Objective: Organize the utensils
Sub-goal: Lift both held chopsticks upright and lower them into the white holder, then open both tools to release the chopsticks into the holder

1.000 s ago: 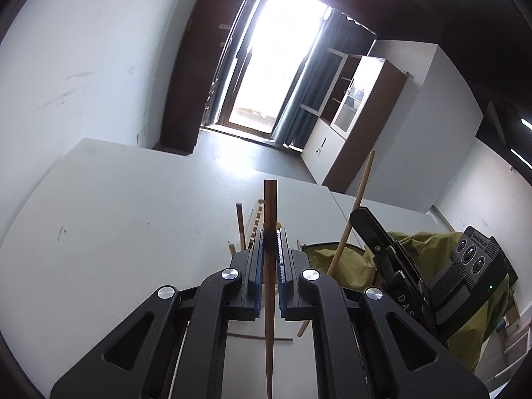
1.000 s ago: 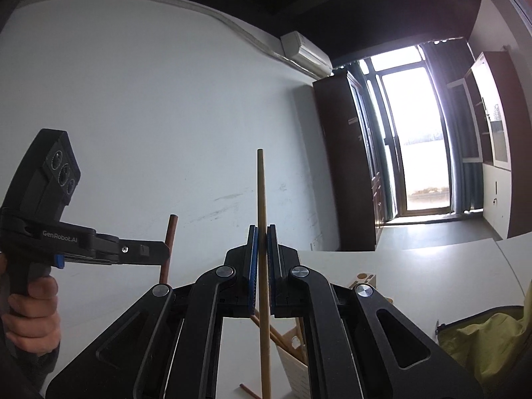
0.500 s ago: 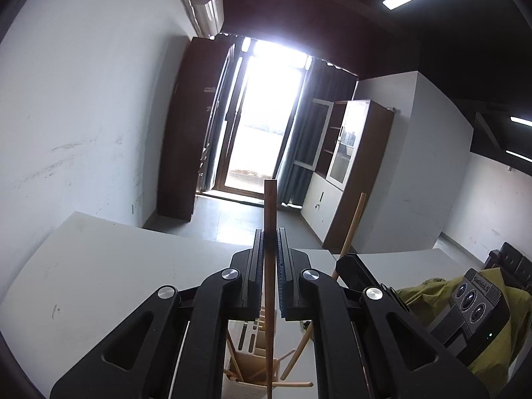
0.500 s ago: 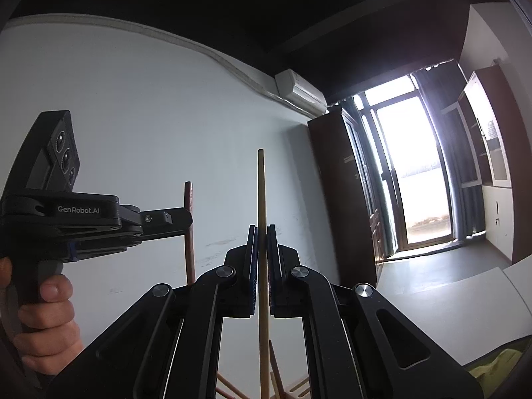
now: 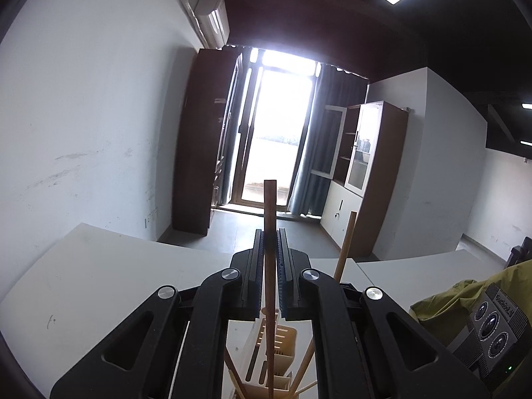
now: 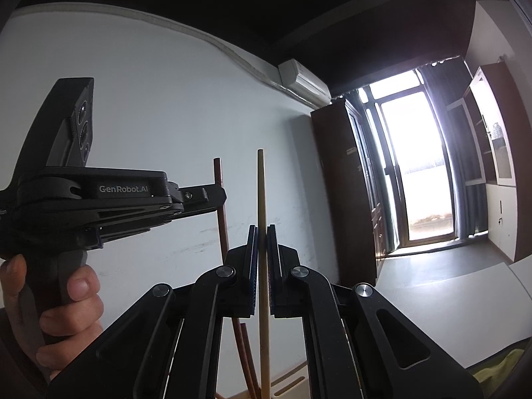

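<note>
My left gripper is shut on a dark brown wooden stick held upright; it also shows in the right wrist view at the left. My right gripper is shut on a pale wooden stick, also upright; its top shows in the left wrist view. Below both grippers stands a pale wooden utensil holder with several sticks leaning in it. The lower ends of both held sticks reach down toward the holder; I cannot tell whether they are inside it.
A white table lies below. An olive-green cloth is at the right. The right gripper's body sits close at the lower right in the left wrist view. A hand holds the left gripper's handle.
Both grippers have risen and tilted up with their sticks. The table and holder have dropped toward the bottom of both views. The left gripper has come closer to the right one.
</note>
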Available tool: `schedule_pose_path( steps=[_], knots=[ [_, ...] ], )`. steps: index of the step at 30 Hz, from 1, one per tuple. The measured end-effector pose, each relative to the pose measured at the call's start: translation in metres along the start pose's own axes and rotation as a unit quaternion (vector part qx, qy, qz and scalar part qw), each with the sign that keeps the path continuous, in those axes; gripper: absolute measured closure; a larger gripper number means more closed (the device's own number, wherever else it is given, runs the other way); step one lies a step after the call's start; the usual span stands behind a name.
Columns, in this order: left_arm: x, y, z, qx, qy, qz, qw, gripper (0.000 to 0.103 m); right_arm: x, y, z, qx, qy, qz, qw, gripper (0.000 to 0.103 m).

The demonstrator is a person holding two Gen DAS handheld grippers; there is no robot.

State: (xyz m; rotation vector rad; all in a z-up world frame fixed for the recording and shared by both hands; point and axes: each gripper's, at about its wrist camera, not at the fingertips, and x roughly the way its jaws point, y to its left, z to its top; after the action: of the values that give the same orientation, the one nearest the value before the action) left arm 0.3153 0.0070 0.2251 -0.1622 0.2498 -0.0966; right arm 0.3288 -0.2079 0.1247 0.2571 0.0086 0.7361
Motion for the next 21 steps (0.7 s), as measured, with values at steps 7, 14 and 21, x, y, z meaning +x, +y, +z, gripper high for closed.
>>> schedule_pose_path(
  steps=[7,14,21],
  knots=[
    [0.015,0.002,-0.022,0.013,0.015,0.004,0.9998,0.096,-0.005,-0.007,-0.009,-0.005,0.001,0.01,1.0,0.097],
    [0.014,0.0,-0.03,0.02,0.036,-0.001,0.9991,0.096,-0.007,-0.009,-0.016,-0.001,0.013,0.008,1.0,0.097],
    [0.015,0.0,-0.041,0.028,0.058,-0.004,0.9979,0.096,-0.003,-0.005,-0.015,0.001,0.036,0.007,0.999,0.097]
  ],
)
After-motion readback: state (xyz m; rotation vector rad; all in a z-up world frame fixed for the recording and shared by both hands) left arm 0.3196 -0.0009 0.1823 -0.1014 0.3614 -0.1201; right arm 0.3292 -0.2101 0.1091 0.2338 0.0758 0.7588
